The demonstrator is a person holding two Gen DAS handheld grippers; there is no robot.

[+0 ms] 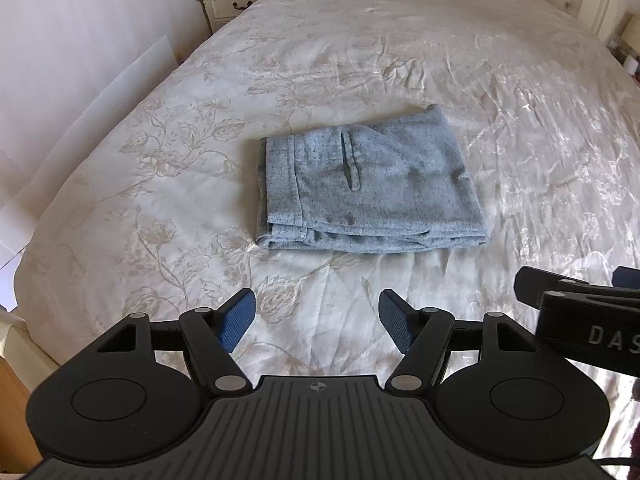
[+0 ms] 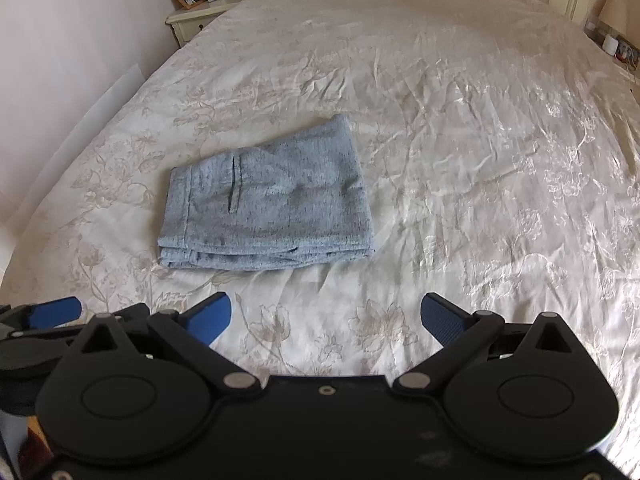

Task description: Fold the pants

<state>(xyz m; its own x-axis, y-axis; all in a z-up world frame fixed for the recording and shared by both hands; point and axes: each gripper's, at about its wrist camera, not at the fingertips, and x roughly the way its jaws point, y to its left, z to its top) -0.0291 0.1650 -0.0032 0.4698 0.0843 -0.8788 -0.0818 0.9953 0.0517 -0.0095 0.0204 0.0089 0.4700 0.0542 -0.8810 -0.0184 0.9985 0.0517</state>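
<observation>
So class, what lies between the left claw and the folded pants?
Only bare floral bedspread separates the open left claw from the folded pants; the left wrist view shows this.

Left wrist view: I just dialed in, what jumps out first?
The blue-grey pants lie folded into a compact rectangle in the middle of the cream floral bedspread, stacked layers facing the camera. The left gripper hangs open short of them, touching nothing; the right gripper is likewise open and empty.

Right claw (image 1: 576,300) cut off by the left view's right edge, lettering reads only "DAS". Left claw (image 2: 48,314) clipped at the right view's left edge. Nightstand (image 1: 230,2) items too small to identify. Pants (image 1: 370,184) inner layers hidden in folds.
</observation>
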